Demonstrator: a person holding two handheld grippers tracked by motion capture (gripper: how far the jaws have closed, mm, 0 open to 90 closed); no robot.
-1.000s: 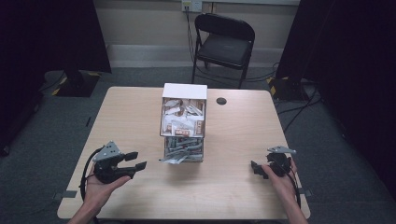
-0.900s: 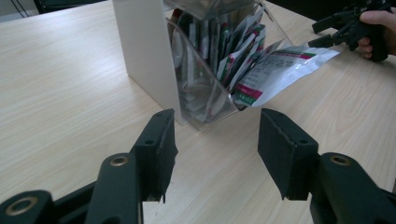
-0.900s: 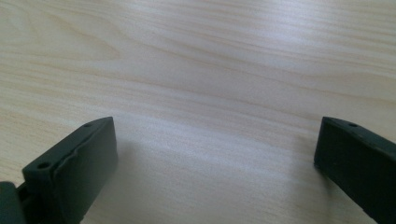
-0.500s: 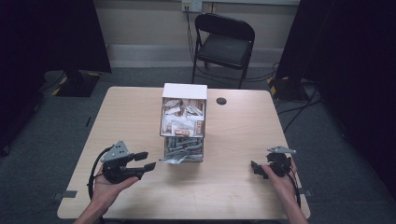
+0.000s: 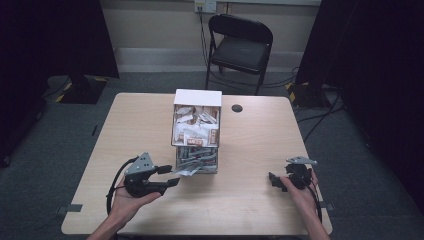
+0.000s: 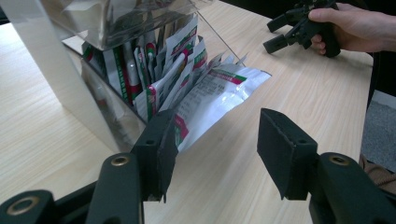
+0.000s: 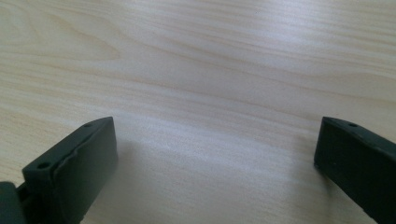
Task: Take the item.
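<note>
A clear two-tier box (image 5: 196, 132) with a white back stands mid-table, stuffed with several sachets. One white sachet with green and red print (image 5: 186, 171) (image 6: 219, 93) sticks out of the lower tier onto the table (image 5: 240, 200). My left gripper (image 5: 171, 176) (image 6: 217, 140) is open right in front of that sachet. One jaw overlaps the sachet's near corner and nothing is pinched. My right gripper (image 5: 273, 180) (image 7: 215, 154) rests wide open low over bare wood at the right. It also appears far off in the left gripper view (image 6: 271, 36), held in a hand.
A small black round disc (image 5: 237, 108) lies on the table right of the box. A black folding chair (image 5: 240, 47) stands beyond the far edge. Bare wood lies between the two grippers.
My left gripper has moved right toward the box, its jaws now at the sachet that sticks out. The right gripper has stayed put.
</note>
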